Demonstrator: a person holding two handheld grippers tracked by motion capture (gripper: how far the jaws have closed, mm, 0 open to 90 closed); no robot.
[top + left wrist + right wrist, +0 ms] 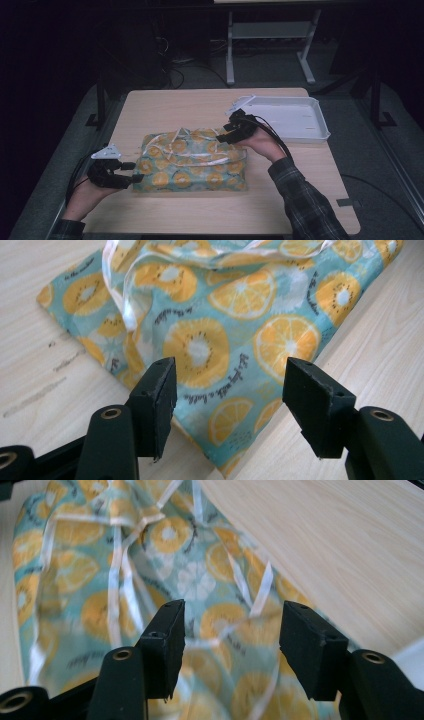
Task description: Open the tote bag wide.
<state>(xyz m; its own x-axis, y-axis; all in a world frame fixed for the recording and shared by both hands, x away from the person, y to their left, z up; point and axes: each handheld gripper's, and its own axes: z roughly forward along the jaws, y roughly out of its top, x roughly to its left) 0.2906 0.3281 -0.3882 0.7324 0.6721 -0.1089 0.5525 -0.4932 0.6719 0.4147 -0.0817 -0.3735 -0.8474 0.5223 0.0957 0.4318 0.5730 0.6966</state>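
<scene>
A teal cloth bag printed with orange slices lies flat in the middle of the wooden table. White straps trail over its top. My left gripper rests low at the bag's near left corner, jaws open. In the left gripper view the bag's corner lies just beyond and below my left gripper, with the pads clear of the cloth. My right gripper hovers over the bag's far right corner, open. In the right gripper view my right gripper has only the bag and a strap beneath it.
A shallow white tray sits at the table's far right, close behind my right hand. Bare wood runs along the far side and the near edge. Beyond the table are a dark floor, cables and a grey desk frame.
</scene>
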